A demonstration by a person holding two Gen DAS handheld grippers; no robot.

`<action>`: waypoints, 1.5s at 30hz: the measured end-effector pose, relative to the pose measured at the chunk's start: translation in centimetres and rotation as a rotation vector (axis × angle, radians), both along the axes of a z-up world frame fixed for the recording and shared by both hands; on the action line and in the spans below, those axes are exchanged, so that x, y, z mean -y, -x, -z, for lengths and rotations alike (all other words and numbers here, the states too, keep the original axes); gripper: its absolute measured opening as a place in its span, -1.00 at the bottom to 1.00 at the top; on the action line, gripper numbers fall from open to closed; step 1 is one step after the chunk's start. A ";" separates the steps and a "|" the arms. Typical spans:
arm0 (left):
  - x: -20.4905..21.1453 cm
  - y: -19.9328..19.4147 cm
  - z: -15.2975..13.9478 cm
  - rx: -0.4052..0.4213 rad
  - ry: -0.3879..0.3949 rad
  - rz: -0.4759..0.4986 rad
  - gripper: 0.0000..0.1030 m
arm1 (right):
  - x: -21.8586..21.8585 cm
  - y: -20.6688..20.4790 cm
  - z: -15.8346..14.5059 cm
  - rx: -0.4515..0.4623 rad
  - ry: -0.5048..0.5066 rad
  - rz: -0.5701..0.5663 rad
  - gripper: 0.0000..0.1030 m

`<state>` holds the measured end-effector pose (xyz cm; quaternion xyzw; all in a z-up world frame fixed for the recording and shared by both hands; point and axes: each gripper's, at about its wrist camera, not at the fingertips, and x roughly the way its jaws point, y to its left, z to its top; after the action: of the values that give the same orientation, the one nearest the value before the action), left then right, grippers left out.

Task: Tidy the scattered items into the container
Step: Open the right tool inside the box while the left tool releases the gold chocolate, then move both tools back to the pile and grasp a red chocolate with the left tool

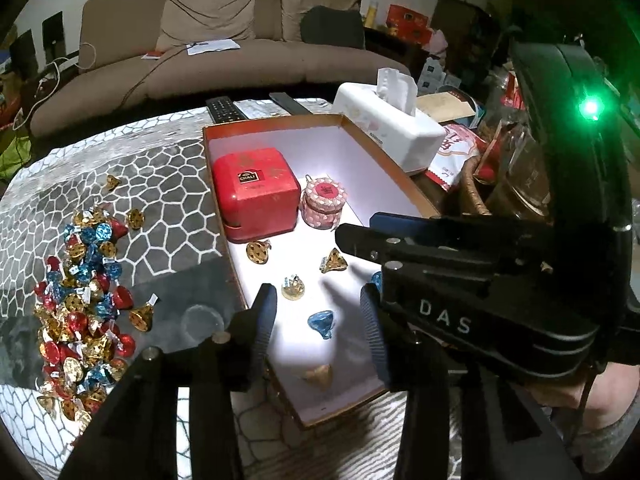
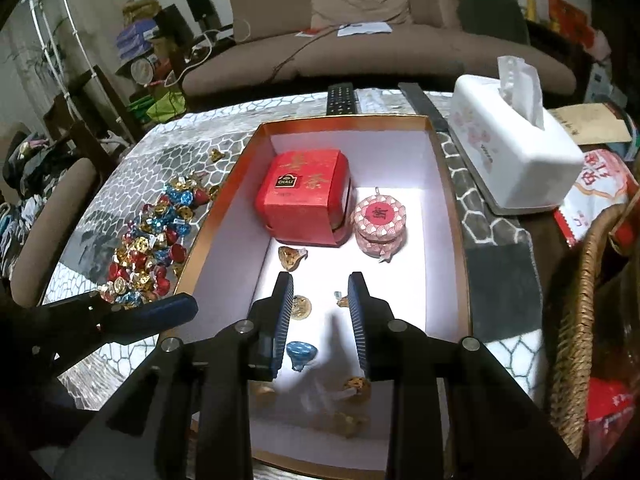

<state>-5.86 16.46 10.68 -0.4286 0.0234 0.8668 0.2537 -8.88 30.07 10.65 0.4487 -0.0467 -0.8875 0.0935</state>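
A heap of red, gold and blue foil candies (image 1: 80,300) (image 2: 152,248) lies on the patterned table left of a brown-rimmed box (image 1: 280,119) (image 2: 224,216) with a white floor. The box holds a red tin (image 1: 256,192) (image 2: 304,196), a pink round tin (image 1: 323,202) (image 2: 380,220) and several loose candies. My left gripper (image 1: 318,320) hangs open over the box's near left part, and a blue candy (image 1: 322,322) (image 2: 300,354) lies on the floor beneath its gap, unheld. My right gripper (image 2: 320,312) (image 1: 356,228) hovers open over the box with nothing between its pads.
A white tissue box (image 1: 384,128) (image 2: 516,156) stands right of the box. A black remote (image 1: 224,108) (image 2: 341,98) lies behind it. A wicker basket (image 2: 580,320) and a snack packet (image 2: 592,196) crowd the right side. A brown sofa (image 1: 224,40) runs behind the table.
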 end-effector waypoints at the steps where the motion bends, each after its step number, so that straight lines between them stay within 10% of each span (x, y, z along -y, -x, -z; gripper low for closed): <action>1: 0.0 0.0 0.0 -0.001 -0.001 -0.002 -0.15 | 0.0 0.0 0.0 0.001 0.002 -0.001 -0.47; 16: 4.2 -2.3 -2.4 -0.054 0.011 -0.056 -0.14 | 1.6 -1.2 -2.7 -0.063 0.025 -0.020 -0.47; 28: 24.3 -6.0 0.3 -0.030 0.018 -0.348 0.08 | 10.4 -6.0 -6.0 -0.144 0.031 -0.217 -0.46; 45: 24.4 -5.7 7.0 -0.036 0.143 -0.188 0.08 | 21.1 -4.8 6.5 0.016 0.061 -0.326 -0.45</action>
<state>-0.15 -7.99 3.64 -0.4305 0.0495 0.8903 0.1397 -4.09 9.00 4.18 0.4544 -0.0008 -0.8552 0.2493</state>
